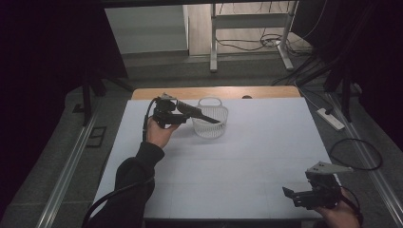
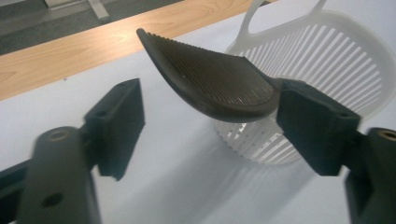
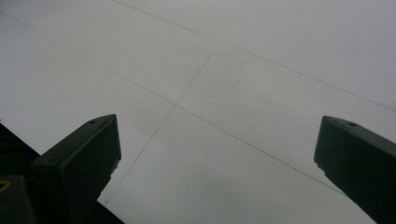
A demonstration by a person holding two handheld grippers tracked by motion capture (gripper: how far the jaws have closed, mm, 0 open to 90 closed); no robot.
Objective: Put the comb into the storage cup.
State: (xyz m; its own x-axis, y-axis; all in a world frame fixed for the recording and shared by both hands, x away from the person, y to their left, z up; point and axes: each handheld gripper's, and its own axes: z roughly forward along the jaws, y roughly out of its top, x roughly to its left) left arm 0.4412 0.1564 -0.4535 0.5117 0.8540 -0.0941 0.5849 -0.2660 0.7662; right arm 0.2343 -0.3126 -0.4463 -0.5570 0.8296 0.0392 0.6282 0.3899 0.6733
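The left claw [image 2: 210,116] stood open over the white basket [image 1: 210,124] at the worktop's [image 1: 266,142] far left, the dark ribbed piece [image 2: 210,81] touching just one jaw. Releasing seemed underway; withdrawing clear comes next. The right claw [image 3: 217,154] hung open, empty, near right.

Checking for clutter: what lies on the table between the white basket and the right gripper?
Nothing: in the high view only bare white table separates the basket from the right gripper.
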